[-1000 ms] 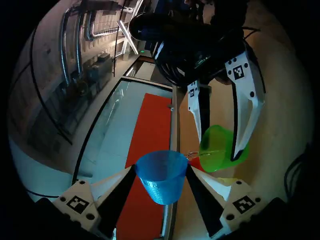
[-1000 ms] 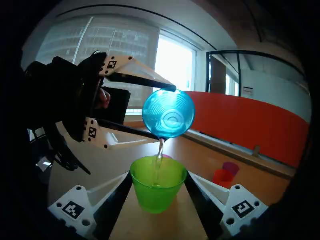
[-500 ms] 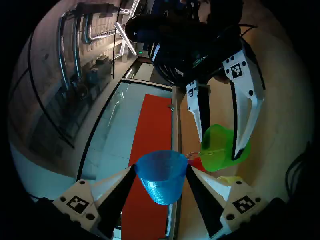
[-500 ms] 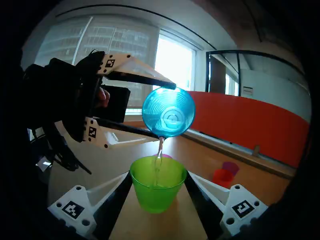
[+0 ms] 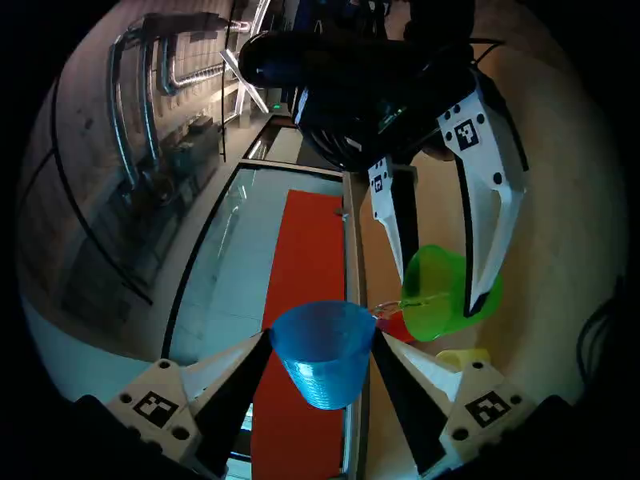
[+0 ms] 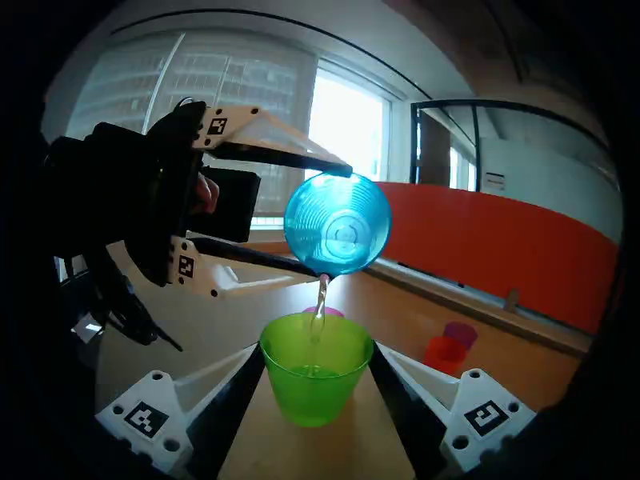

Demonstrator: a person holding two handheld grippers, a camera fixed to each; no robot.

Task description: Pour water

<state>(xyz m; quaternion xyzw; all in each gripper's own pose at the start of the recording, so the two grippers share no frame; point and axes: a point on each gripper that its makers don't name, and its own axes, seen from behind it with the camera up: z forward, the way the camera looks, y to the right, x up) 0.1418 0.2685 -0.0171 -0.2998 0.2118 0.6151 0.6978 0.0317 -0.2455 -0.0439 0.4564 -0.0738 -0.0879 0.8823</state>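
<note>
Left gripper [image 5: 320,338] clamping tilted blue cup [image 5: 324,368], water [image 6: 321,294] streaming into green cup [image 6: 314,388] clamped by right gripper [image 6: 316,352], wooden table [image 6: 400,308] beneath, orange partition [image 6: 496,240] right, bright window [image 6: 348,128] far, small cups [image 6: 444,352] far right

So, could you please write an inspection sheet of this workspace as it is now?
Surface: light wooden table.
Job's things: blue cup tilted, thin water stream falling into upright green cup, which is partly filled.
Clutter: red cup and purple cup close together farther back; yellow cup.
Grippers: left hand-held gripper shut on blue cup; right hand-held gripper shut on green cup.
Cables: dark cables hanging below the left one.
Surroundings: bright window, orange partition.
</note>
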